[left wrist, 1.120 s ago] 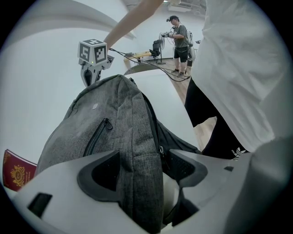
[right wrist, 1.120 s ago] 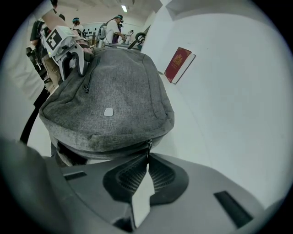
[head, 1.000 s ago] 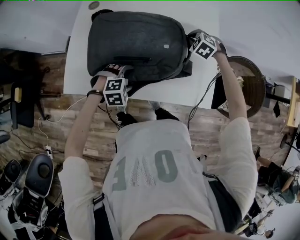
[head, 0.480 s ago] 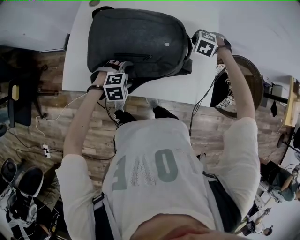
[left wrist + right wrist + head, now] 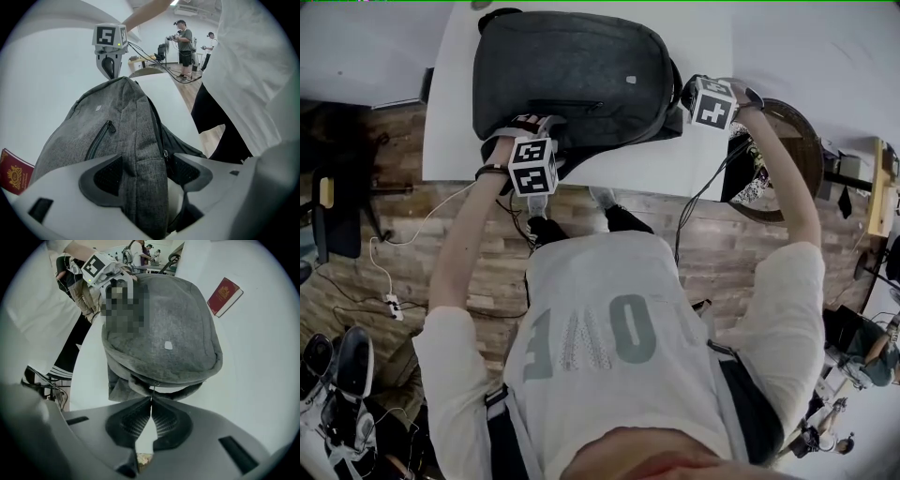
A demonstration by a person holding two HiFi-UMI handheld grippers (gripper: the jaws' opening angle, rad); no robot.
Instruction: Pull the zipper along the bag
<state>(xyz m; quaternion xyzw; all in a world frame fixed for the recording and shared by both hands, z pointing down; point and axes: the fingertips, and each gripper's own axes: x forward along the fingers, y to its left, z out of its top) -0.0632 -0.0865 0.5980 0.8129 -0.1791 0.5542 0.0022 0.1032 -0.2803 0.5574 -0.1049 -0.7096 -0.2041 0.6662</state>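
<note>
A dark grey backpack (image 5: pixel 572 80) lies flat on the white table (image 5: pixel 450 122). My left gripper (image 5: pixel 534 136) is at the bag's near left corner. In the left gripper view its jaws (image 5: pixel 145 173) stand wide, closed on a thick fold of the backpack (image 5: pixel 140 154), with a zipper slider (image 5: pixel 165 153) just beside the right pad. My right gripper (image 5: pixel 684 98) is at the bag's right end. In the right gripper view it (image 5: pixel 150 404) is shut on the thin zipper pull (image 5: pixel 151 394), which hangs from the bag's open seam (image 5: pixel 154 383).
A red booklet (image 5: pixel 225 295) lies on the table beyond the bag. A round wooden table (image 5: pixel 792 159) stands right of the white table, with cables (image 5: pixel 703 202) trailing from it. Two people (image 5: pixel 185 37) stand far off in the room.
My right gripper has moved a little toward me along the bag's right end, still holding the pull. The left gripper keeps its hold on the corner.
</note>
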